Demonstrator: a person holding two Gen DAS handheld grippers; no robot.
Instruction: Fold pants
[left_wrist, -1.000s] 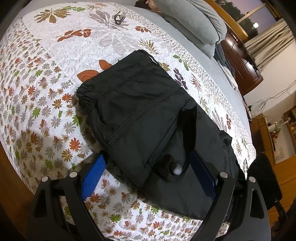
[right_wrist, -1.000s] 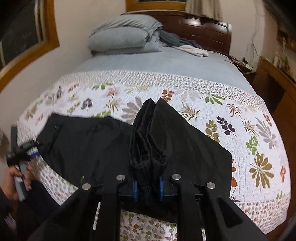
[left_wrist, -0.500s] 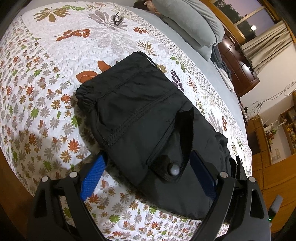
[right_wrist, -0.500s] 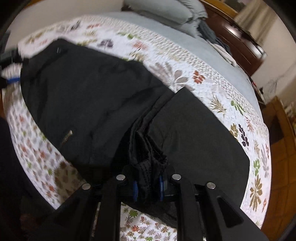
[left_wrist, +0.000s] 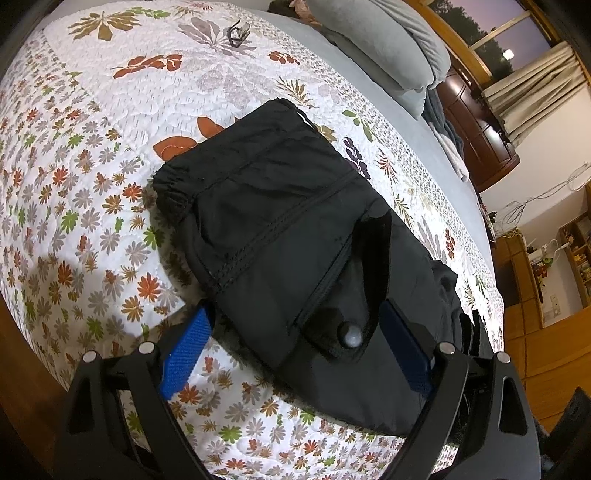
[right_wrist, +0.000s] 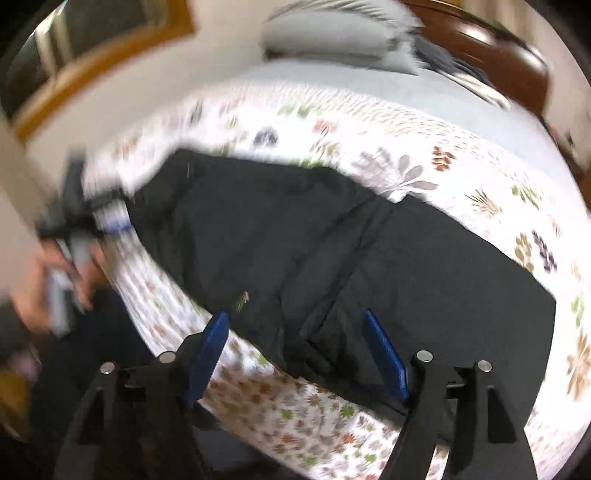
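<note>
Half the right wrist view was motion blur, no readable labels. Black pants (left_wrist: 295, 236) lay on the floral quilt (left_wrist: 74, 184). Left gripper (left_wrist: 291, 339) gaped wide, gripping nothing; right gripper (right_wrist: 295, 343) was opening, cloth between its jaws unpinched.

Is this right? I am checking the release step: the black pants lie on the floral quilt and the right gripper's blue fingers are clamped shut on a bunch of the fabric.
Not quite. The black pants do lie on the floral quilt, but the right gripper is not clamped: its blue fingers are spread and opening, pinching nothing, as the right wrist view shows.
</note>
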